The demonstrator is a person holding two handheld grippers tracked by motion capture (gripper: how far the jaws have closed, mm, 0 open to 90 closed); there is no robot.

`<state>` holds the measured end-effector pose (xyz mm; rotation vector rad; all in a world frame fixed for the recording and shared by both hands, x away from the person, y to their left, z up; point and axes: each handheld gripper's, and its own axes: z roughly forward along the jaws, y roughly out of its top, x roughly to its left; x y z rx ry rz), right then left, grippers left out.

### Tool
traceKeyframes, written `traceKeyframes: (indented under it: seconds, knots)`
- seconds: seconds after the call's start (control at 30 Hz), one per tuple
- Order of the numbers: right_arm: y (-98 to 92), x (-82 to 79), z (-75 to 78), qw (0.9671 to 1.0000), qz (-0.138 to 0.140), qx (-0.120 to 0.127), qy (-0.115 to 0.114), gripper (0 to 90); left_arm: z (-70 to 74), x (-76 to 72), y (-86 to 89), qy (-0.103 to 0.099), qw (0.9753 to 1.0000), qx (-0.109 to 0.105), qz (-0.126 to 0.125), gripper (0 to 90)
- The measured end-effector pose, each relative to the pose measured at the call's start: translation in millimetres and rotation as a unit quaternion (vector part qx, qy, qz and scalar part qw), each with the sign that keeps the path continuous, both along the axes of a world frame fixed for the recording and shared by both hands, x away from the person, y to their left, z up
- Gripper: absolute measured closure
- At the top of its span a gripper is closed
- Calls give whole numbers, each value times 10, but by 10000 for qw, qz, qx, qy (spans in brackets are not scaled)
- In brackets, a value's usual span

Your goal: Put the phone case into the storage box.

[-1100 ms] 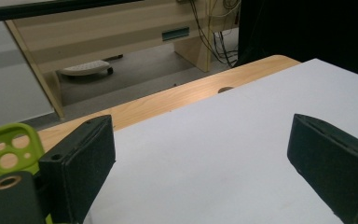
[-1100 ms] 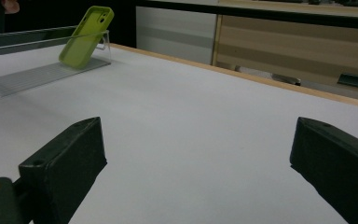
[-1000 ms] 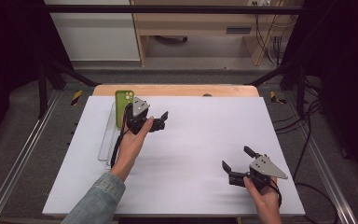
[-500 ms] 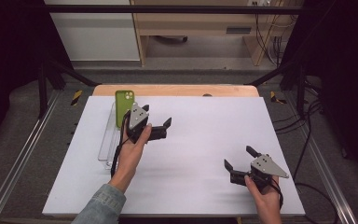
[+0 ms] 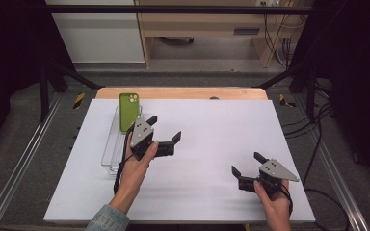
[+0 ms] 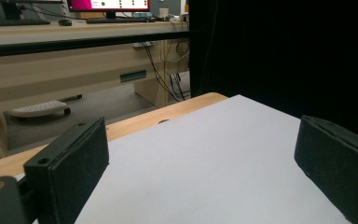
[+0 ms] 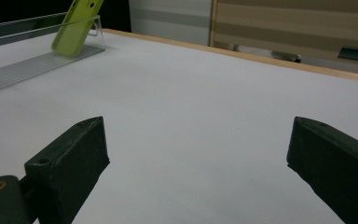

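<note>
Here the left gripper [image 5: 164, 131] and right gripper [image 5: 249, 164] both gape wide, holding nothing, near the green phone [image 5: 128, 111].

Left hand-held gripper [image 5: 165, 135]: black jaws, grey triangular plate, black cable. Denim cuff [image 5: 107, 220] at 7 o'clock.

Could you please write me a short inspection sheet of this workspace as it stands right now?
Surface: white sheet on a wooden table.
Job's things: green phone case leaning in a clear tray.
Clutter: nothing seen.
Grippers: left gripper open, empty, right of the tray; right gripper open, empty, near the front right.
Cables: a black cable trails from the left gripper.
Surroundings: wooden bench, floor cables.
</note>
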<state>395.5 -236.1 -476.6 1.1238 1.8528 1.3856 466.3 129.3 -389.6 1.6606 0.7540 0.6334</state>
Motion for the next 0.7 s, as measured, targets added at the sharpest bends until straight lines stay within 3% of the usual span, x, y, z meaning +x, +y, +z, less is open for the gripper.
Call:
traceKeyframes:
  seconds: [0.13,0.27,0.7]
  knots:
    - [-5,4,0,9997,102,108,192,53,-41,-101,58,36,9999,-101,-8,19]
    - [-6,6,8,9989,286,305,215,46,-38,-171,111,30,9999,-153,-56,19]
    - [36,4,10,9988,384,221,199,43,-10,-342,142,-18,9994,-321,-101,18]
